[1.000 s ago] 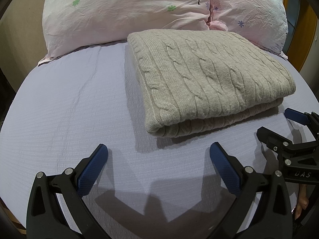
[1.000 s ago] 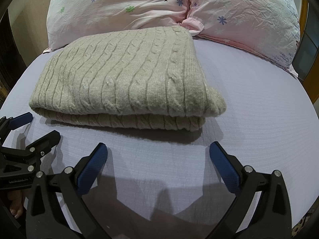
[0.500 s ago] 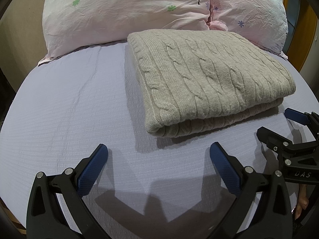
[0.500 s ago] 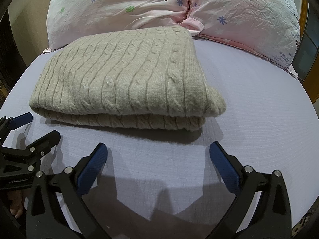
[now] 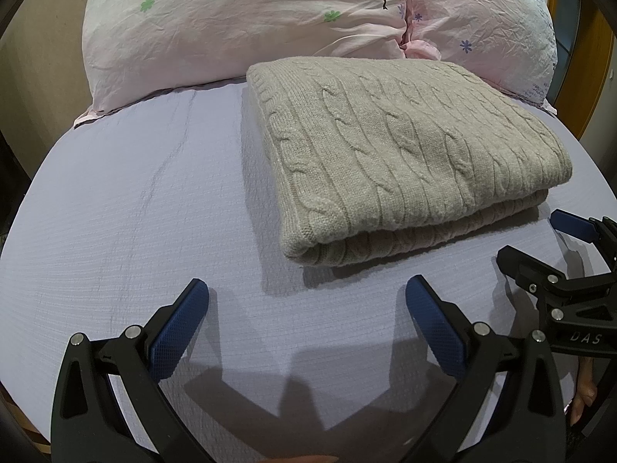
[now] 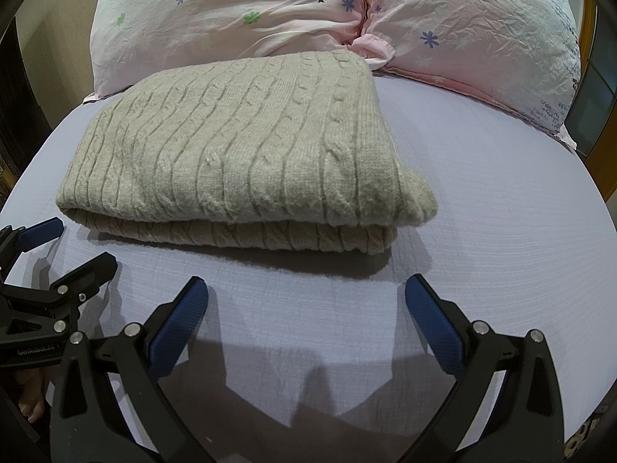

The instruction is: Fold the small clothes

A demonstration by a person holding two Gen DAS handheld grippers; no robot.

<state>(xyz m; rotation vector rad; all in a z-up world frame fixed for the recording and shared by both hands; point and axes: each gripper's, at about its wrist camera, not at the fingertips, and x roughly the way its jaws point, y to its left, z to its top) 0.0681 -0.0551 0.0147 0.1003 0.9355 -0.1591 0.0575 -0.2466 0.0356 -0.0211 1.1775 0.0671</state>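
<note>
Lavender bedsheet, broad and bare left and right of folded beige cable-knit sweater; far edge against pink pillows. Short of near folded edge, left gripper and right gripper, both spread wide, holding nothing.

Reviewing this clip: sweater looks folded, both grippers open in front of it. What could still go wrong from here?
1. The sweater is a thick, loose stack; a pinch by the right gripper at the near edge might catch only the top layer and pull the fold open.
2. The left gripper and the right one sit close together, so they could bump.
3. Pushing the sweater back could crowd it against the pillows.
</note>
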